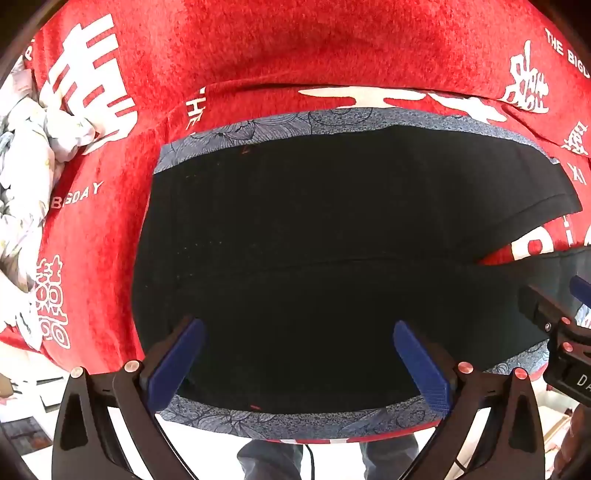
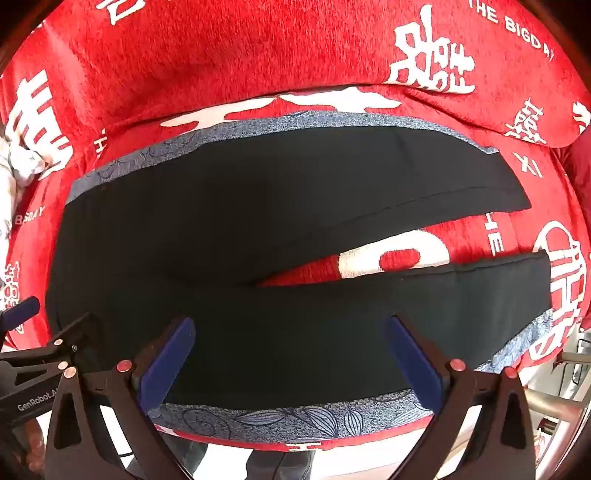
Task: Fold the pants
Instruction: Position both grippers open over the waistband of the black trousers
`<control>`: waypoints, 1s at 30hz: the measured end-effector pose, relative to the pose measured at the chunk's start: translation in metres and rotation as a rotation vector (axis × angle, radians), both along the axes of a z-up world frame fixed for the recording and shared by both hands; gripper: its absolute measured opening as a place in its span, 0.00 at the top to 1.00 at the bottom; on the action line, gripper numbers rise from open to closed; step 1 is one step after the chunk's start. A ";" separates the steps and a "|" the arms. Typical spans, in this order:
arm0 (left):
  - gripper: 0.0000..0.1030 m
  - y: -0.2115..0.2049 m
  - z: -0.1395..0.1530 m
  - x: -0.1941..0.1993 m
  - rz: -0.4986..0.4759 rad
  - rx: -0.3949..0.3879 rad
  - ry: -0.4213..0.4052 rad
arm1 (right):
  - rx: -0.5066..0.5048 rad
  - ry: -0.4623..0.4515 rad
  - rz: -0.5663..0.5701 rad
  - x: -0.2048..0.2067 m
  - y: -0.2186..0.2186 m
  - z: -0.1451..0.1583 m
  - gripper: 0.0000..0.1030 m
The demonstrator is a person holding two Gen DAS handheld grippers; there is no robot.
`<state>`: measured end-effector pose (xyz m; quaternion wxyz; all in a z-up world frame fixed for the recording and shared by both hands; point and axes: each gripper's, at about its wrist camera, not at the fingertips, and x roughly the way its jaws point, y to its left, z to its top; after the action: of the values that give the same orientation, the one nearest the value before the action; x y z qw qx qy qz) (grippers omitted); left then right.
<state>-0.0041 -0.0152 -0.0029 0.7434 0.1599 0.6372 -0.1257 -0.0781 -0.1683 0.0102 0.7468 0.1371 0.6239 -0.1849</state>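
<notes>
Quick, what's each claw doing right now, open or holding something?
Left claw: open, holding nothing, over the black pants.
Right claw: open, holding nothing, over the same pants.

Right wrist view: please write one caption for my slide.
Open right gripper above black pants spread flat, legs apart, on a red cover.

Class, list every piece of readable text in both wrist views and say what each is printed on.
"THE BIGDAY" – white print on the red blanket.
"XI" – red blanket, right side.
"GenRobot.A…" – on the left gripper, cut off.
"DA…" – on the right gripper, cut off.
Large white Chinese characters on the blanket: stylised, not readable.
Black pants: no text.
</notes>
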 end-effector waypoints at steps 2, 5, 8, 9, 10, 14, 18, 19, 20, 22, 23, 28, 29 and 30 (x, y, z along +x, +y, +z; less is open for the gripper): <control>0.00 0.001 0.000 -0.001 -0.002 0.000 0.000 | -0.005 0.004 -0.001 0.000 0.000 0.000 0.00; 0.00 0.001 -0.001 -0.001 -0.002 0.004 0.001 | -0.010 0.003 0.004 0.001 0.000 -0.001 0.00; 0.00 0.002 -0.002 0.001 0.000 0.006 0.001 | -0.011 0.003 0.005 0.001 0.002 0.000 0.00; 0.00 0.002 -0.002 0.000 0.000 0.007 0.000 | -0.007 0.002 0.005 0.001 0.002 0.000 0.00; 0.00 0.002 -0.002 0.001 -0.001 0.007 0.000 | -0.006 0.004 0.003 0.000 0.003 0.000 0.00; 0.00 0.002 -0.003 0.001 0.000 0.007 0.001 | -0.012 0.009 0.002 0.003 0.004 -0.002 0.00; 0.00 0.003 -0.004 0.001 0.001 0.009 0.004 | -0.008 0.009 0.009 0.003 0.003 -0.003 0.00; 0.00 0.004 -0.005 0.002 0.001 0.009 0.004 | -0.008 0.008 0.009 0.003 0.003 -0.003 0.00; 0.00 0.004 -0.005 0.002 0.001 0.010 0.004 | -0.007 0.009 0.010 0.004 0.003 -0.003 0.00; 0.00 0.004 -0.006 0.002 -0.001 0.011 0.003 | -0.007 0.010 0.008 0.004 0.004 -0.004 0.00; 0.00 0.004 -0.006 0.002 -0.002 0.011 0.003 | -0.004 0.010 0.008 0.004 0.003 -0.005 0.00; 0.00 0.002 -0.008 0.004 0.000 0.014 0.005 | -0.012 0.005 0.009 0.005 0.003 -0.006 0.00; 0.00 0.002 -0.008 0.004 0.000 0.014 0.006 | -0.012 0.008 0.010 0.005 0.003 -0.006 0.00; 0.00 0.002 -0.008 0.004 -0.001 0.015 0.007 | -0.011 0.009 0.011 0.005 0.003 -0.006 0.00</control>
<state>-0.0002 -0.0134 -0.0112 0.7399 0.1652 0.6407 -0.1216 -0.0732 -0.1656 0.0043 0.7457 0.1288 0.6271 -0.1847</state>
